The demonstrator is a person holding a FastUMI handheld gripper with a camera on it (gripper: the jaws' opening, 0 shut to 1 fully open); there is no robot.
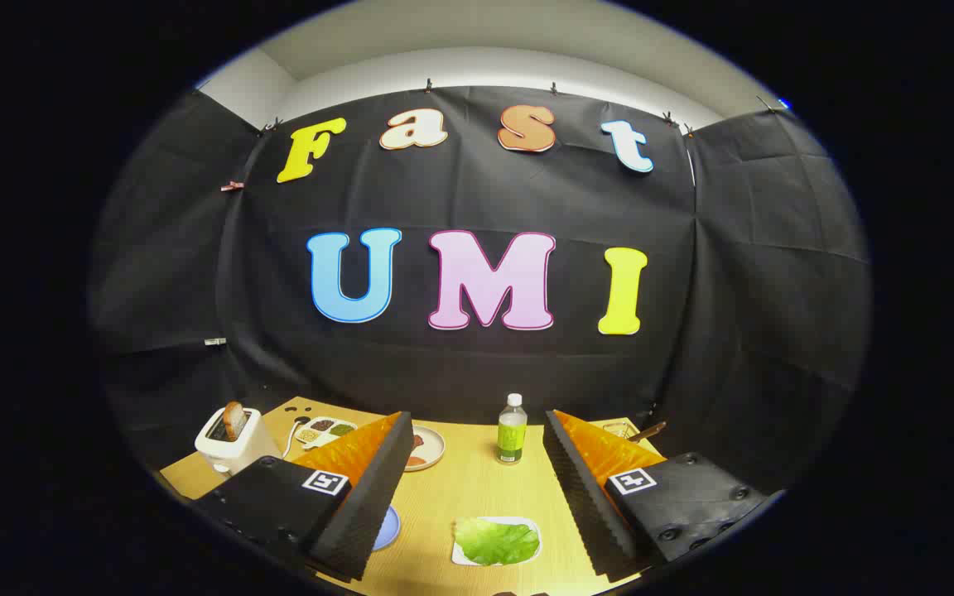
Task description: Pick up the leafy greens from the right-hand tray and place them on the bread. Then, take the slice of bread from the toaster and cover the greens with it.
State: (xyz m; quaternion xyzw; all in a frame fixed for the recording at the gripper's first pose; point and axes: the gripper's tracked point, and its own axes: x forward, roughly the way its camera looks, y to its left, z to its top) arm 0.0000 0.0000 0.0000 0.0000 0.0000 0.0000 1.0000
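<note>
A green lettuce leaf [497, 541] lies on a small white tray [527, 523] on the wooden table, low between my two fingers. My gripper [477, 488] is held above the table with its fingers wide apart and nothing between them. A white toaster [233, 447] stands beyond the left finger with a browned slice of bread [234, 420] sticking up from its slot. A blue plate [388, 527] peeks out beside the left finger; what lies on it is hidden.
A bottle with a green label [511, 430] stands upright at the table's far side between the fingers. A round plate with food [426, 448] and a divided dish of condiments [325, 428] sit behind the left finger. Another tray [622, 429] lies past the right finger.
</note>
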